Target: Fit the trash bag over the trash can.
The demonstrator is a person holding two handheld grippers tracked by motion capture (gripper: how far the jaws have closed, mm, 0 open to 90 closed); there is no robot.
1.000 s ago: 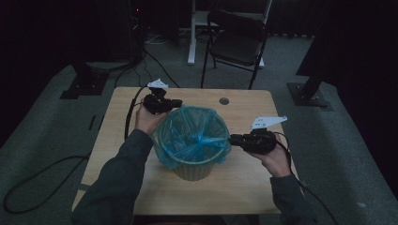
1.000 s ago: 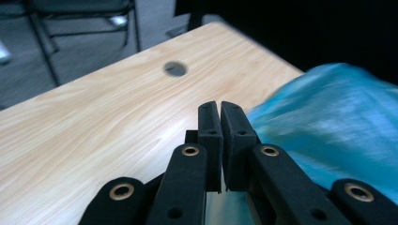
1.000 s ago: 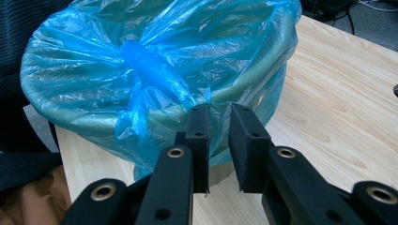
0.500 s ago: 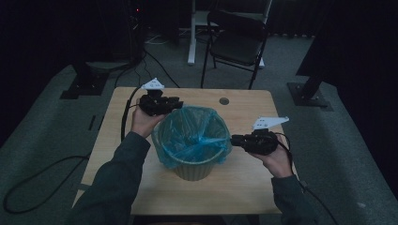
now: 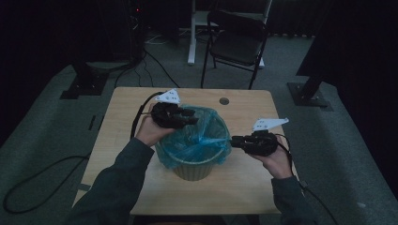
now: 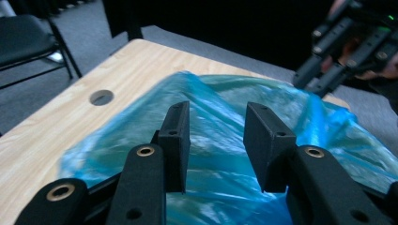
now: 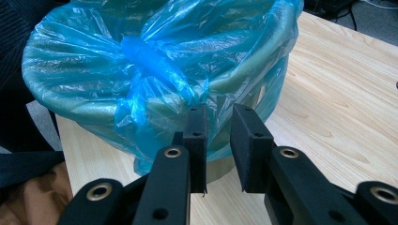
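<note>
Blue bag (image 5: 199, 136) lines the bin (image 5: 192, 168), which sits mid-table (image 5: 131, 103); film is draped over the rim with a twisted bunch (image 7: 155, 61) lying across the opening. Left gripper (image 5: 192, 117) is at the far-left rim, jaws parted with nothing between them, film just below in the left gripper view (image 6: 216, 136). Right gripper (image 5: 233, 140) is at the right rim, jaws narrowly apart and not clamped, tips (image 7: 218, 124) right against the bag's folded edge; can't tell if film has slipped into the gap.

Step in hand looks like seating or gathering the liner at the rim. To do it well:
- pinch film only, not the bin's rim, or the bin will likely tip or slide
- grip at opposite sides, as now, so pull stays even
- close fully on a fold, thin film slips from a partial grip
- pull outward and down gently; a hard tug probably tears the bag
- keep the cable (image 5: 141, 117) off the bin
</note>
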